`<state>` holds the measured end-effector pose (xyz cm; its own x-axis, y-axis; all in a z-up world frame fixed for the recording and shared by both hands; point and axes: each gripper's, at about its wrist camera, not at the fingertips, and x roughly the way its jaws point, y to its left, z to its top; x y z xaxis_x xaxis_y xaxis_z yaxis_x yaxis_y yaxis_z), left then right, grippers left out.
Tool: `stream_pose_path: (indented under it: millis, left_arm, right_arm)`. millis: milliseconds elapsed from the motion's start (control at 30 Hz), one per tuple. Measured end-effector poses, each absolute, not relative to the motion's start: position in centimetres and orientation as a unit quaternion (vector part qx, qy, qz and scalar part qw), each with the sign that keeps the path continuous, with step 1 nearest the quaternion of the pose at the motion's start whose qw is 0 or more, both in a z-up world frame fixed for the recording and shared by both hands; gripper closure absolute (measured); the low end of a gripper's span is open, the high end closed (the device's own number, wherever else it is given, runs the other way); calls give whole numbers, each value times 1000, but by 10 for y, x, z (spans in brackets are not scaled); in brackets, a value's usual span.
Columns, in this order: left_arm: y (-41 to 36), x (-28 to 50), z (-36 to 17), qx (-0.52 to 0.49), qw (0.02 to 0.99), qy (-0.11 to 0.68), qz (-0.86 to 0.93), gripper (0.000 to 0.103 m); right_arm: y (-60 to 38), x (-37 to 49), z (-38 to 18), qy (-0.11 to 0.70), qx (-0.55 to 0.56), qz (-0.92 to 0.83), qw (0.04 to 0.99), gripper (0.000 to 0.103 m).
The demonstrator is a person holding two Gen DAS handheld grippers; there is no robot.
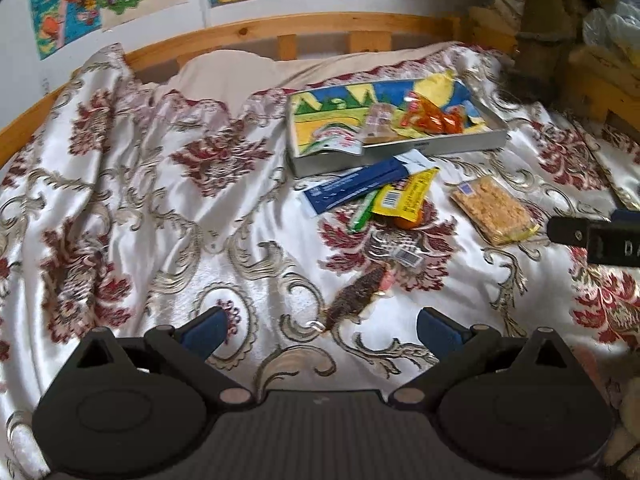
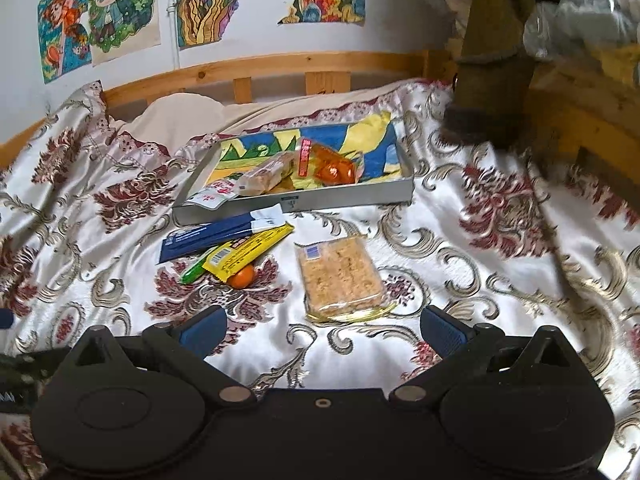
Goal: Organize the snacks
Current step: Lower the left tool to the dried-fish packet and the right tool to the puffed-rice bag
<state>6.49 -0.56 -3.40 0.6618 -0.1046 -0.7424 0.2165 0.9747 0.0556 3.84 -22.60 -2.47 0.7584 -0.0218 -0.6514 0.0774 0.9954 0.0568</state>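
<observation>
A shallow grey tray [image 2: 348, 197] [image 1: 460, 145] with a colourful picture bottom lies on the bed and holds an orange snack pack [image 2: 334, 168] [image 1: 434, 118], a pale bar [image 2: 266, 178] and a white sachet [image 2: 212, 197]. In front of it lie a blue packet [image 2: 208, 238] [image 1: 352, 186], a yellow packet [image 2: 248, 250] [image 1: 408, 194], a green stick [image 2: 194, 272], a small orange [image 2: 242, 278] and a clear-wrapped cracker block [image 2: 340, 276] [image 1: 494, 208]. A dark brown snack [image 1: 358, 294] lies just ahead of my left gripper [image 1: 320, 324]. Both the left and the right gripper [image 2: 324, 324] are open, holding nothing.
The bed wears a shiny floral cover [image 1: 160, 200] with folds at the left. A wooden rail [image 2: 280, 66] runs along the back under wall drawings. A padded post [image 2: 492, 60] and clutter stand at the far right. The right gripper's tip [image 1: 580, 232] shows at the right edge.
</observation>
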Motion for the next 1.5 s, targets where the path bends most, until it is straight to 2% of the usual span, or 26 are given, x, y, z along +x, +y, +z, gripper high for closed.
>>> stream_pose_path:
  millis: [400,667,833,967,1200,1333,1400,1500]
  left_arm:
    - [-20,108,-58,89,888,431,-135,0]
    - [-30,141,-87,135,870,439,-180,0]
    - [-25,159,-108,127,853,465,-201,1]
    - [-21,170,-123,105,828,508,-212,0]
    - [-15,175,-125,81,823,523,-206,1]
    - [-13,177,-123,47,824,533,-190,3]
    - [-12,176,-122,20,822,535,-194,4]
    - [-15,173,-121,5,822,534,-198,8]
  right_arm:
    - [-260,83,-32,412,108,34,904,1]
    - [-256,137,-63,423,-12,28,906,1]
    - [-249,165,-82,430,-56,35,901,1]
    - [-254,181,-96,447,-47,31,893,1]
    - [-264,196,-114,481,42,42,875,1]
    - [-260,193,-113,482,47,44,874,1]
    - [-256,190,-113,486,39,48,872,2]
    - [-237,181,-110,491,4,80,867,15]
